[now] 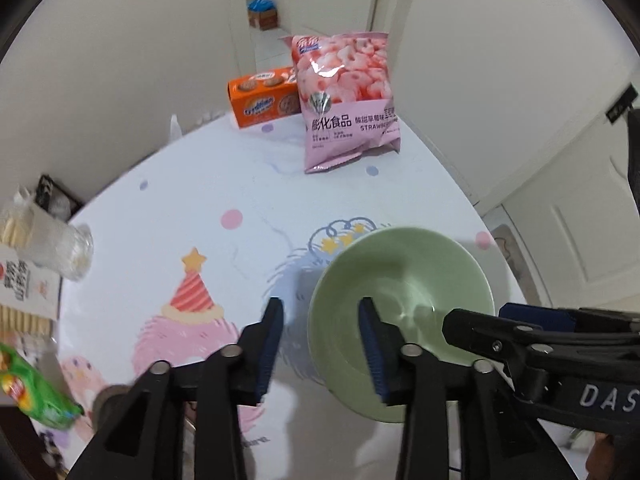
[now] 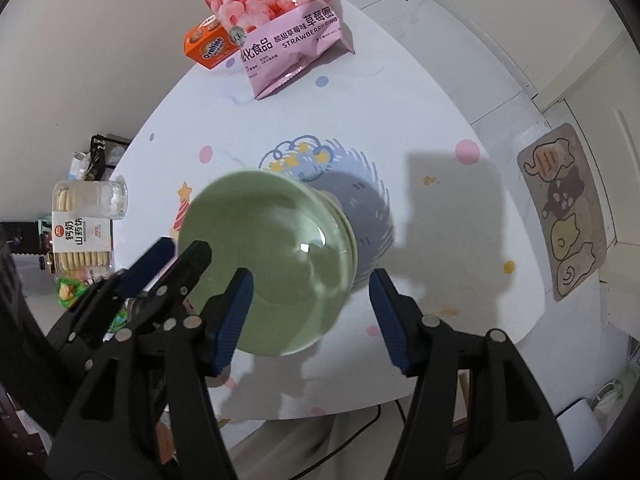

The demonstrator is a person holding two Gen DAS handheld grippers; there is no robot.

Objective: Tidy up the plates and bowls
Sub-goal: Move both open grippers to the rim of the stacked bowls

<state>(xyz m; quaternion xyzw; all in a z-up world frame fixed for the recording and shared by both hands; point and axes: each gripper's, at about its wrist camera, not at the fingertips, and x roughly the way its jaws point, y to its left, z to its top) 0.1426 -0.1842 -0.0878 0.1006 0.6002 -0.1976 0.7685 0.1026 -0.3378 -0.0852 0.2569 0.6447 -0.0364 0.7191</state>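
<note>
On the desk (image 1: 208, 184), under a white cloth printed with cartoon figures and dots, the left wrist view shows a pale green bowl (image 1: 404, 280) at the near right, glossy, with a wide flared rim and a small flat bottom that catches the light. The left tool (image 1: 320, 350) stands released, its blue-padded fingers astride the bowl's left rim, neither visibly pressing. The right tool (image 1: 520, 332) reaches in from the right across the bowl's rim. Farther back stand a pink snack bag (image 1: 344, 100) and an orange box (image 1: 262, 98).

From the right wrist view, the bowl (image 2: 264, 264) looks stacked: a second green rim shows just under its right edge. The right tool (image 2: 310, 316) is released, one pad over the bowl's inside, the other outside the rim. The left tool (image 2: 168, 256) hangs at the bowl's left edge.
</note>
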